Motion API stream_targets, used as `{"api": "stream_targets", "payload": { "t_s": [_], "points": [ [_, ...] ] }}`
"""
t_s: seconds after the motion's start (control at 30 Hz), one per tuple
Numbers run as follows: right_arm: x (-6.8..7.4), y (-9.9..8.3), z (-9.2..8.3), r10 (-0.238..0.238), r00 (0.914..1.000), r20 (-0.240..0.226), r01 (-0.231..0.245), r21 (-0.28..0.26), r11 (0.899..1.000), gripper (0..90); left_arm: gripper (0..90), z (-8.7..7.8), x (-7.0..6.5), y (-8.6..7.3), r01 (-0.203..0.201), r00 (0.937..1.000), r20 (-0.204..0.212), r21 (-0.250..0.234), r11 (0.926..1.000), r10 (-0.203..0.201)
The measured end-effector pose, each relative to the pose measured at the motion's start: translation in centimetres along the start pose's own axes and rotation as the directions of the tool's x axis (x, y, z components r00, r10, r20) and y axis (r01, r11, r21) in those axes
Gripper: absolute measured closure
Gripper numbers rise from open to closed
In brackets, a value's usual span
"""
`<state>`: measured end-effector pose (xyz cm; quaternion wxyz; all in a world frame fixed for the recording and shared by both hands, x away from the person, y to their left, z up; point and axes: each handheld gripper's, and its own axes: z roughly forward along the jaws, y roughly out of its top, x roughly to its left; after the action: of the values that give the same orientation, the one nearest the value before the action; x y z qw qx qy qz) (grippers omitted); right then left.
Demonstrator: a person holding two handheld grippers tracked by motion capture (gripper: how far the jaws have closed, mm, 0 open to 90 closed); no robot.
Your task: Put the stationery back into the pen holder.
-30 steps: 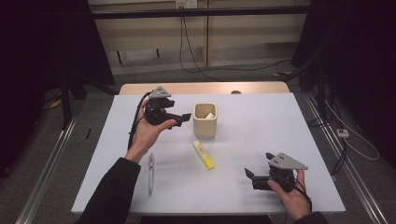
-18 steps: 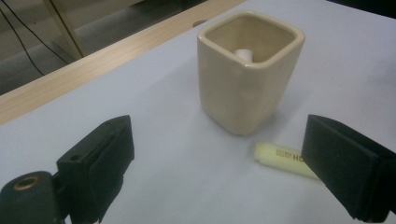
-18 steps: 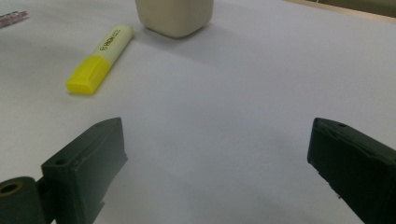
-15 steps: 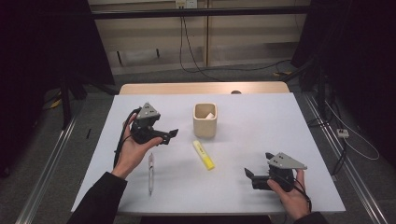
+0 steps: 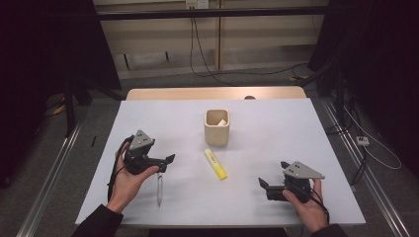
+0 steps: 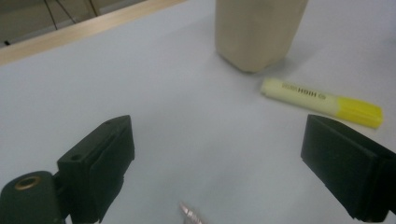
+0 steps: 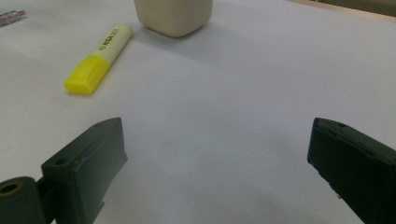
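While the left gripper (image 5: 167, 160) is hanging with its jaws spread wide and empty just above the pen (image 5: 159, 188), the pen is lying flat on the table (image 5: 296, 128), near the highlighter (image 5: 215, 164) and the cup (image 5: 217, 127). It is probably best lowered straight, straddling the barrel. The right gripper (image 5: 263, 185) is resting released, well apart.

Yellow highlighter (image 5: 215, 163) with black lettering, beige pen cup (image 5: 217, 127), silvery pen (image 5: 159, 189), white-topped desk (image 5: 276, 138) showing a wooden edge, black tongs (image 5: 169, 159)
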<state>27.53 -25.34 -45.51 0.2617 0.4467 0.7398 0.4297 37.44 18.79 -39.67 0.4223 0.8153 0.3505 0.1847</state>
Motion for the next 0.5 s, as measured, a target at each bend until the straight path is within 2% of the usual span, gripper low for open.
{"api": "stream_targets", "payload": {
  "t_s": [0.07, 0.13, 0.17, 0.23, 0.3, 0.33, 0.37, 0.43, 0.5],
  "points": [
    [0.0, 0.0, 0.0, -0.001, 1.0, -0.001, 0.001, -0.001, 1.0, 4.0, 13.1, -0.5, 0.3, -0.8, 0.014, 0.9998, -0.017, 0.002, 0.9999, -0.014],
    [0.0, 0.0, 0.0, -0.001, 1.0, -0.001, 0.001, -0.001, 1.0, 4.0, 16.3, -0.9, 0.6, -1.5, 0.047, 0.9987, -0.02, 0.008, 0.9989, -0.047],
    [0.0, 0.0, 0.0, -0.001, 1.0, -0.001, 0.001, -0.001, 1.0, 4.0, 20.0, -1.1, 0.8, -1.9, 0.068, 0.9976, -0.011, 0.007, 0.9976, -0.068],
    [0.0, 0.0, 0.0, -0.003, 1.0, -0.001, 0.003, -0.001, 1.0, 4.0, 33.5, -1.4, 0.9, -2.7, 0.104, 0.9945, 0.006, 0.007, 0.9945, -0.104],
    [0.0, 0.0, 0.0, -0.004, 1.0, -0.001, 0.004, 0.0, 1.0, 4.0, 36.3, -1.5, 1.0, -3.3, 0.122, 0.9924, 0.015, 0.032, 0.9921, -0.122],
    [0.0, 0.0, 0.0, -0.004, 1.0, -0.001, 0.004, -0.001, 1.0, 4.0, 41.0, -1.5, 1.1, -3.6, 0.127, 0.9915, 0.023, 0.038, 0.9912, -0.128],
    [0.0, 0.0, 0.0, -0.003, 1.0, 0.0, 0.003, -0.001, 1.0, 4.0, 46.4, -1.6, 1.2, -3.8, 0.133, 0.9907, 0.023, 0.04, 0.9903, -0.134],
    [0.0, 0.0, 0.0, -0.001, 1.0, 0.0, 0.001, 0.0, 1.0, 4.0, 50.3, -1.7, 1.7, -4.3, 0.155, 0.9876, 0.018, 0.037, 0.9872, -0.156],
    [0.0, 0.0, 0.0, -0.002, 1.0, 0.001, 0.002, -0.001, 1.0, 4.0, 57.9, -1.9, 2.1, -4.6, 0.173, 0.9844, 0.027, 0.037, 0.9843, -0.174]
  ]
}}
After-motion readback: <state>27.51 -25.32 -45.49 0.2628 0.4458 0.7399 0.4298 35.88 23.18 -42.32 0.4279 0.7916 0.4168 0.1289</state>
